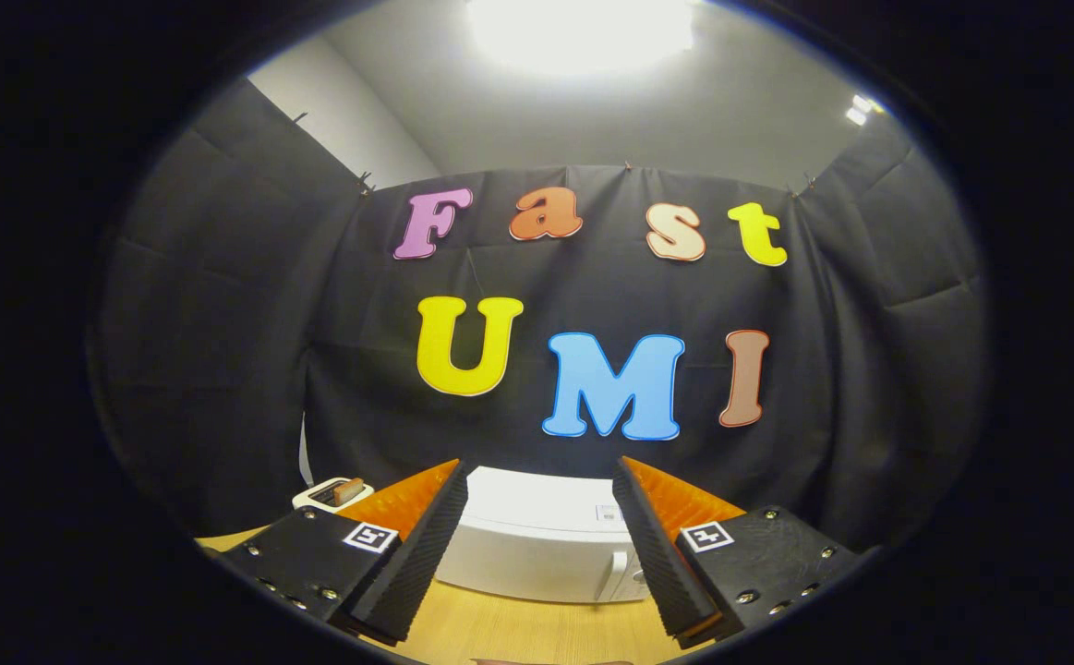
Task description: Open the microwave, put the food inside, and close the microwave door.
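White microwave [537, 545] sits on the wood surface [518, 633], framed between my jaws, door shut, handle strip toward its right side. My jaws [541, 545] are spread wide, nothing held, both fingers apart from the microwave and short of it. Food: looks like toast on a small white plate [331, 494], left of the microwave and a bit behind its front, partly hidden by my left finger.

Risks, my guess: handle is thin and close to the microwave's right edge, so a sloppy approach could slip off it or shove the whole box back toward the cloth wall. Door swing may sweep toward the plate if it hinges left; can't tell the hinge side.

Room: bare surface in front of the microwave, wall right behind it, the surface's left edge lies near the plate.
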`<state>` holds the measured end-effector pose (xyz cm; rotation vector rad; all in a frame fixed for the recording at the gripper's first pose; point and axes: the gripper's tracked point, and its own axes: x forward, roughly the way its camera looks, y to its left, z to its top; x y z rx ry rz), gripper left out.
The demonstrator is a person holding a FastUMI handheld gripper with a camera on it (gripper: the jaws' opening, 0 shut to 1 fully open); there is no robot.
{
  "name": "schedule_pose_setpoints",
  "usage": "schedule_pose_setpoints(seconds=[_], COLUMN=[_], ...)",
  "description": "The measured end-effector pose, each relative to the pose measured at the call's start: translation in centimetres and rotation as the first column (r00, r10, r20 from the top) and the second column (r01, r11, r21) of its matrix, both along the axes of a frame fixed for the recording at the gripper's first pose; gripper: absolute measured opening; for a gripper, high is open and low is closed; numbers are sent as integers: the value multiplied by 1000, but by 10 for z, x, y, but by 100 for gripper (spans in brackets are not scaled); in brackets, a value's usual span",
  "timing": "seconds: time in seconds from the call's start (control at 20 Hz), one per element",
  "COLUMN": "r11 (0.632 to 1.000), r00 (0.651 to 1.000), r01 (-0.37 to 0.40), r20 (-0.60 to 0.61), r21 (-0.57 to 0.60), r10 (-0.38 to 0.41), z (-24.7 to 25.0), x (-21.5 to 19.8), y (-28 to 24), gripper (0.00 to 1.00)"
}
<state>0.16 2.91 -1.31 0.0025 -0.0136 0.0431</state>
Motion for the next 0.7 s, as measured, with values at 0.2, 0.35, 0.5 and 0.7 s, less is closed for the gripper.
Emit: schedule_pose_setpoints(seconds=[0.2, 0.35, 0.5, 0.7], r11=[1000, 999, 998, 997], r00=[1000, 999, 997, 994], r01=[25, 39, 48, 36], r20=[-12, -31, -68, -108], r21=[0, 19, 29, 65], r10=[-25, -39, -46, -29], z=[-20, -47, -84, -128], x=[11, 25, 40, 56], y=[-22, -42, -60, -74], gripper=[96, 95, 96, 96])
